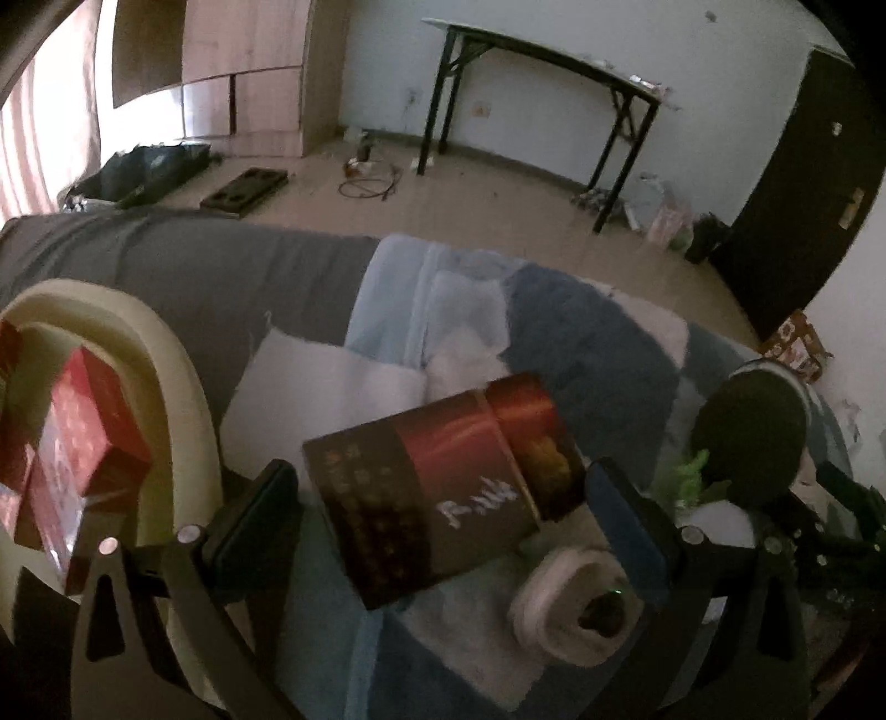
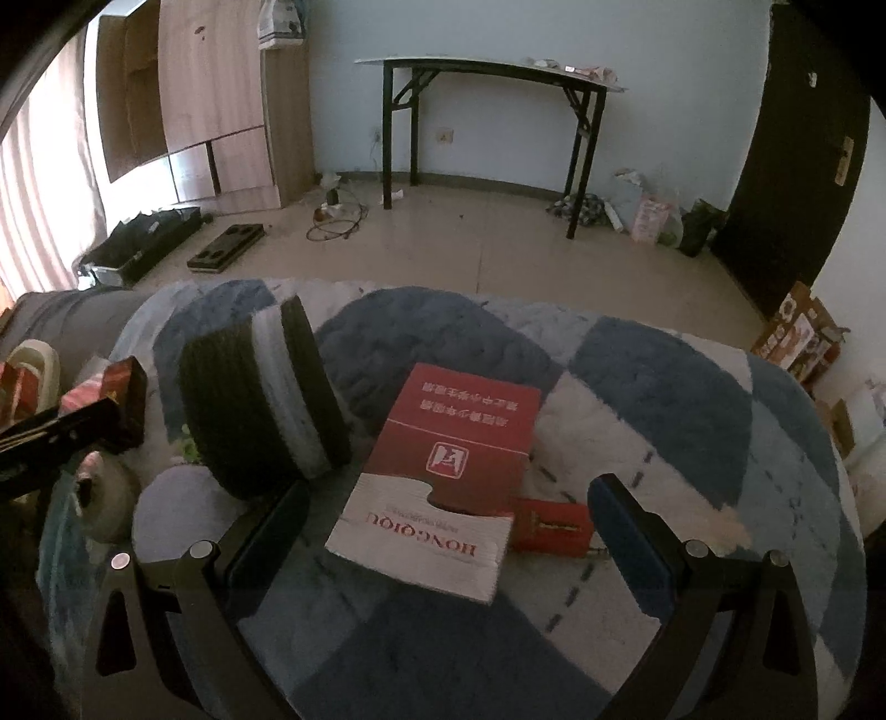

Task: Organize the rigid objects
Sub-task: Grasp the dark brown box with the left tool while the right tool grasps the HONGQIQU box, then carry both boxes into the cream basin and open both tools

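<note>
Over blanket (image 2: 637,376), both tongs (image 1: 437,520) (image 2: 448,531) spread wide

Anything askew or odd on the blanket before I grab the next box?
Nothing looks spilled or damaged. The dark red box lies tilted between the open left gripper's fingers, and the red-and-white carton sits skewed on the blanket, partly covering a small red box.

Beyond the jaws, a pale blue-white wall (image 2: 498,33) backs a black-legged folding table (image 2: 487,66) on beige tiled floor (image 2: 470,243). Far left, light wood wardrobe (image 2: 221,99) and sunlit pink curtain (image 2: 39,210); far right, dark door (image 2: 792,155).
</note>
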Tool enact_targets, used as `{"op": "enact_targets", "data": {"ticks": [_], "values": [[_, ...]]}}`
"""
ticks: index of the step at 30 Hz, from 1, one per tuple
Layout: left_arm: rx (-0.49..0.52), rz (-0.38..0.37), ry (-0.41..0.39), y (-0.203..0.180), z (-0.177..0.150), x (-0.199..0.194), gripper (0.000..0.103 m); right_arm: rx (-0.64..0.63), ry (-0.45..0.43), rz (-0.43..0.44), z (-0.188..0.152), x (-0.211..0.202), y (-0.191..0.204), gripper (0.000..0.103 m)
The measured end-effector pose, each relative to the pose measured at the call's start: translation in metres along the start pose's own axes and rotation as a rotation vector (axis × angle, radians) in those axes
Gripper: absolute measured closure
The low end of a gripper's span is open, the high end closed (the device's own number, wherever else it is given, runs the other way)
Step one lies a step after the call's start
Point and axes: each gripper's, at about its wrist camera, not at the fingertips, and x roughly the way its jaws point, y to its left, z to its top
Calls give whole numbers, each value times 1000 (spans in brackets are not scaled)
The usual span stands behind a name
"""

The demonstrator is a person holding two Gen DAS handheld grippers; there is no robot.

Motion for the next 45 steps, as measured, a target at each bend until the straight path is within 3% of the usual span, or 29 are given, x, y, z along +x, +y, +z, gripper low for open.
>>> {"op": "enact_targets", "data": {"ticks": [7, 9, 12, 13, 15, 19, 24, 27, 30, 31, 35, 40, 45], "values": [[49, -11, -34, -6, -2, 4, 4, -39, 11, -39, -2, 26, 0, 3], [75, -9, -37, -9, -4, 2, 9, -65, 9, -55, -4, 30, 1, 16], [65, -36, -67, -2, 1, -9, 34, -72, -1, -30, -7, 29, -1, 35], [63, -46, -74, 1, 3, -11, 37, -81, -8, -30, -7, 27, -1, 42], [58, -84, -67, 8, 5, -14, 43, -95, -19, -33, -9, 24, -2, 43], [49, -131, -55, 14, 6, -14, 44, -103, -28, -11, -17, 17, -6, 45], [134, -110, -72, -1, 4, -21, 42, -94, -33, 3, -25, 8, -14, 46], [114, -99, -82, -2, 4, -19, 41, -77, -34, 10, -25, 6, -18, 46], [114, -134, -97, 0, 5, -24, 49, -66, -35, 11, -26, 5, -23, 47], [107, -154, -95, 2, 6, -25, 59, -63, -37, 13, -27, 5, -25, 47], [121, -241, -136, 2, 12, -48, 75, -58, -49, 8, -29, -1, -28, 47], [111, -296, -165, 9, 15, -64, 78, -44, -95, 10, -31, -20, -37, 47], [114, -281, -130, 7, 10, -47, 78, -51, -104, 16, -39, -22, -37, 47]]}}
